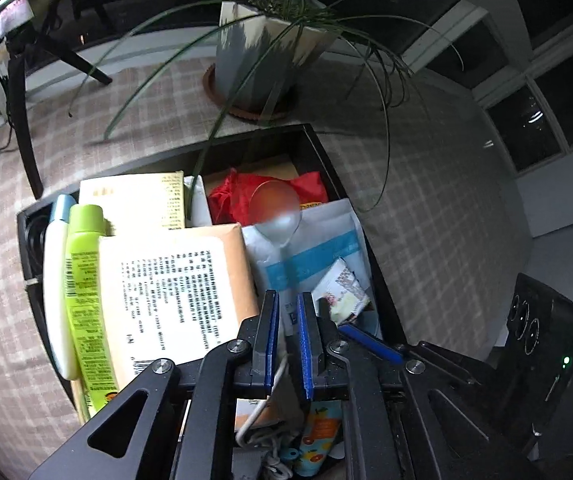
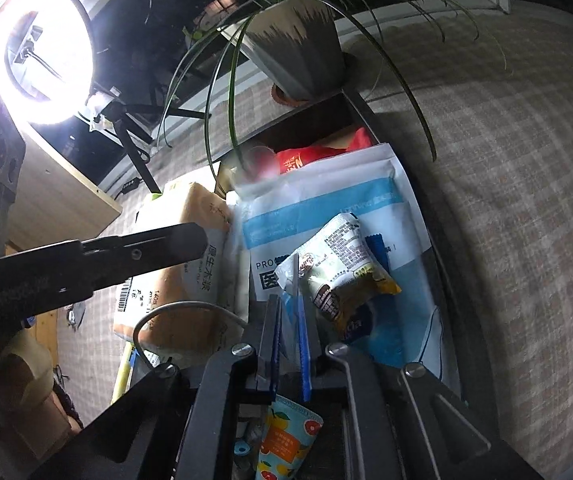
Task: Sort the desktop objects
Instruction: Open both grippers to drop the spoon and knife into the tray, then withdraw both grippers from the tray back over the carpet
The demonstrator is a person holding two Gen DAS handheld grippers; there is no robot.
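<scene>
1. A dark open box (image 1: 328, 168) sits on the bench (image 1: 426, 200), which wears a checked cloth, and it is packed with loose goods.
2. Inside, along one side, lie a white tube (image 1: 55, 280) and a lime-green bottle (image 1: 82, 280), side by side and touching; next to them is a tan paper pack (image 1: 178, 288) printed with black text.
3. A white-and-blue pouch (image 2: 326, 208) fills the other side, with a small crinkled snack packet (image 2: 342, 264) lying on top of it and a red bag (image 1: 230, 196) beyond, toward the far wall.
4. A fruit-printed tube (image 2: 286, 440) lies at the near end, beneath the tool bodies.
5. The left gripper (image 1: 287, 344) hangs over the near part of the box, its blue-padded fingers drawn close with a narrow gap; a white cord runs down behind them, but I cannot tell whether they pinch anything.
6. The right gripper (image 2: 288, 344) hovers just short of the snack packet, fingers nearly together over the pouch; whether they grip it I cannot tell.
7. A potted plant (image 1: 270, 40) stands behind the box, and a ring light (image 2: 42, 48) glares in the right wrist view.
</scene>
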